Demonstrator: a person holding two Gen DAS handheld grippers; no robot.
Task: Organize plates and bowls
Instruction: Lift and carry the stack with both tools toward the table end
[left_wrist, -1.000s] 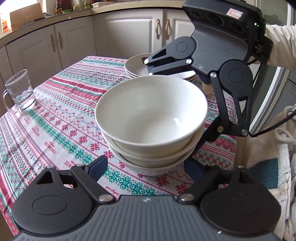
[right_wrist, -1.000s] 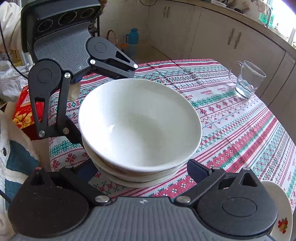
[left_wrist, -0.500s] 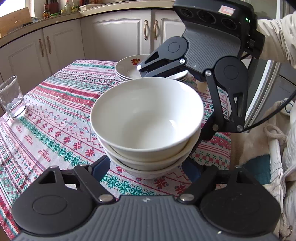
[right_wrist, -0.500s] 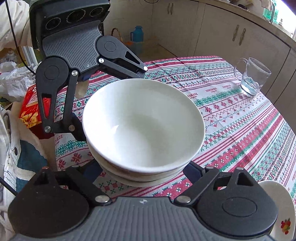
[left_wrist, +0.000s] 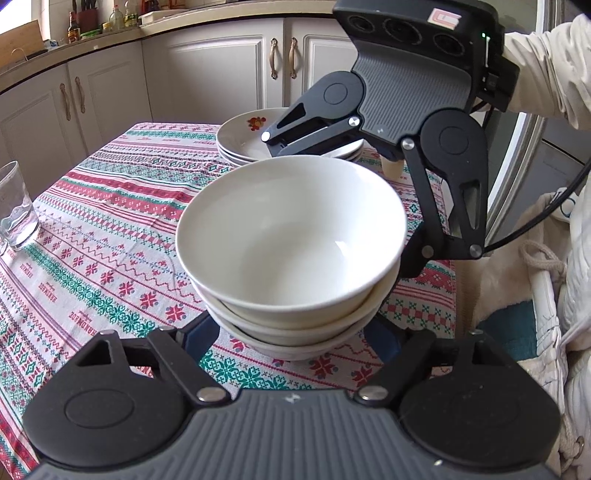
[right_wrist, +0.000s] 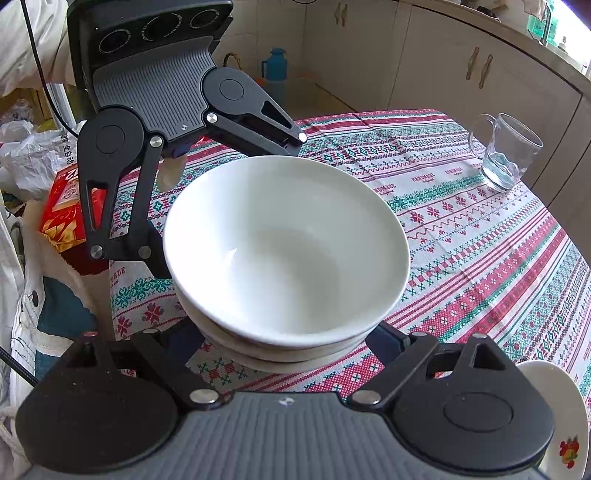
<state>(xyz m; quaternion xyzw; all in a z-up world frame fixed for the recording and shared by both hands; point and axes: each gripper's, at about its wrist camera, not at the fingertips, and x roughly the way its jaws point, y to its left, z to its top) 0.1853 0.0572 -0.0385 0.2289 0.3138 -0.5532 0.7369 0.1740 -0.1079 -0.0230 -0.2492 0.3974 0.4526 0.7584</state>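
Left gripper (left_wrist: 291, 332): clamps low on the bowl stack (left_wrist: 291, 236), centre frame.
Right gripper (right_wrist: 284, 339): clamps opposite side, sharing the weight.

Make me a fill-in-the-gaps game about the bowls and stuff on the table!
1. The white bowls are nested in a stack of ____.
2. The stack of plates has a red ____ painted on the top one.
3. The clear glass mug stands on the patterned ____.
4. The left gripper and the right gripper flank the bottom ____.

Missing words: three; flower; tablecloth; bowl
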